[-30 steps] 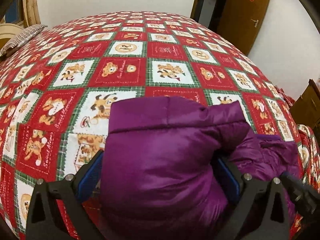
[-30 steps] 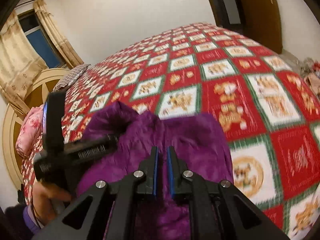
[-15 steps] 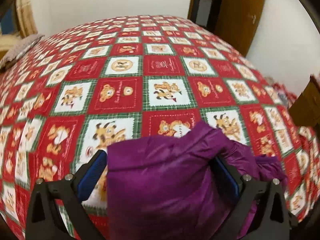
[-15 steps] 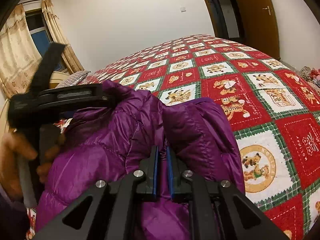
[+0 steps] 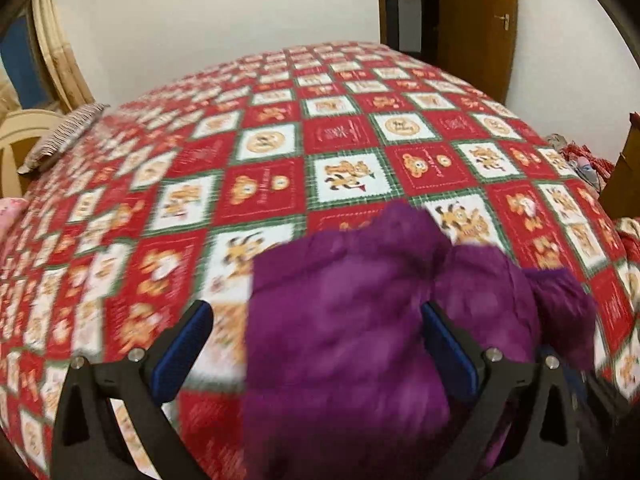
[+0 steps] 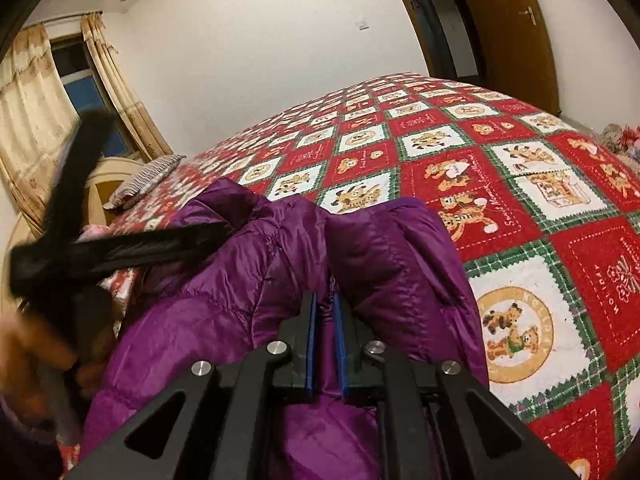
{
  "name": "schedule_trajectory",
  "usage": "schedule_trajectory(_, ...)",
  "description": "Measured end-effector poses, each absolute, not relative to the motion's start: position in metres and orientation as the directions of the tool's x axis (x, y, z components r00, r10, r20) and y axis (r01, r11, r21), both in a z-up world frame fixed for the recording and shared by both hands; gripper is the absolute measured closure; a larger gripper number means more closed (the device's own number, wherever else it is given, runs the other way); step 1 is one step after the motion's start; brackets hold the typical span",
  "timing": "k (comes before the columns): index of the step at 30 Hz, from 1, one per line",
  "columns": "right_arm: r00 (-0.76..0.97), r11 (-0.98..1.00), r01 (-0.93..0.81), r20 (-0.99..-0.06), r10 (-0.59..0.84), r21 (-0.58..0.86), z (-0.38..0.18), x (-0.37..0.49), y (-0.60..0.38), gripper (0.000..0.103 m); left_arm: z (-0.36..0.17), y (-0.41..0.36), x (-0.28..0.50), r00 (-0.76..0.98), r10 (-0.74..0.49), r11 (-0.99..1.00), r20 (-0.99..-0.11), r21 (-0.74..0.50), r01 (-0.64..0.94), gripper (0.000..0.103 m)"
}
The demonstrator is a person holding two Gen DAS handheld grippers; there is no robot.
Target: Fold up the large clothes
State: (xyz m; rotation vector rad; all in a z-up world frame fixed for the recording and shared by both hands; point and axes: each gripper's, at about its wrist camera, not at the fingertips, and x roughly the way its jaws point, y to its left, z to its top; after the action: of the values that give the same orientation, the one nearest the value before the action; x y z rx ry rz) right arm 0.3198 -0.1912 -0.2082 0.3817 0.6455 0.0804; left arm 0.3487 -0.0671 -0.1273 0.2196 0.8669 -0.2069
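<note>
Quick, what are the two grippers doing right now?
Left gripper: open wide, purple jacket bulging between its jaws.
Right gripper: shut on the jacket.

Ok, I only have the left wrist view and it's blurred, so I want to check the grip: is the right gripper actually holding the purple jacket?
Observer: Yes. In the right wrist view the right gripper is almost fully shut, with a fold of the purple jacket pinched between its pads.
Operator: And how does my left gripper look from there?
Observer: The left gripper is open. One finger reaches the jacket's upper left fold and the other sticks up clear of it, though it is blurred. A hand grips its handle.
</note>
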Motion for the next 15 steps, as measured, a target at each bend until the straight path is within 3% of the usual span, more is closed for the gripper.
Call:
schedule_trajectory(6, 0.746, 0.899, 0.038, -0.611, 0.265, 0.436, -0.199, 0.318, -0.202, 0.093, -0.104, -0.027, 0.308, 0.642, -0.124, 0.955, -0.757, 0.085, 0.284, 0.0)
schedule_trajectory(8, 0.725, 0.879, 0.045, -0.62, 0.298, 0.475, -0.192, 0.31, -0.207, 0.083, -0.102, -0.018, 0.3, 0.631, -0.146, 0.956, -0.762, 0.056, 0.289, 0.0)
schedule_trajectory(12, 0.734, 0.782, 0.028, -0.544, 0.407, 0.623, -0.181, 0.286, -0.221, 0.018, -0.107, -0.007, 0.292, 0.581, -0.216, 0.952, -0.785, -0.037, 0.304, 0.0)
schedule_trajectory(15, 0.737, 0.75, 0.041, -0.526, 0.423, 0.66, -0.172, 0.264, -0.226, 0.015, -0.113, 0.014, 0.286, 0.505, -0.348, 0.929, -0.79, -0.217, 0.301, 0.0)
